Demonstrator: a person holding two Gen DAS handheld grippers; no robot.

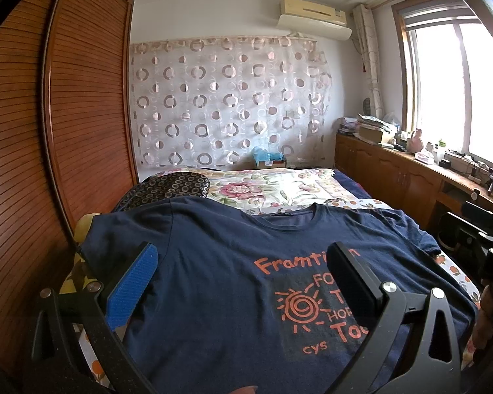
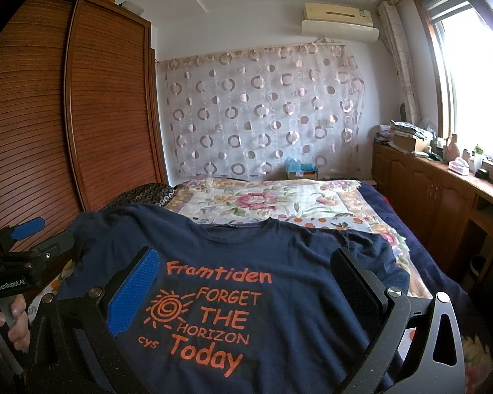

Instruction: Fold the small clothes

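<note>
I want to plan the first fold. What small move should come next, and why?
Probably lower the open left gripper to the left sleeve of the navy blue printed T-shirt. The shirt lies flat and unfolded, print up, on the floral bed cover, and the open right gripper holds nothing.

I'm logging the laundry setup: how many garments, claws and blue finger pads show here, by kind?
Navy T-shirt: 1, spread flat on the bed, print up.
Claws: 2, left claw and right claw, both open.
Blue finger pads: 2, one on each claw.
Total: 5.
</note>
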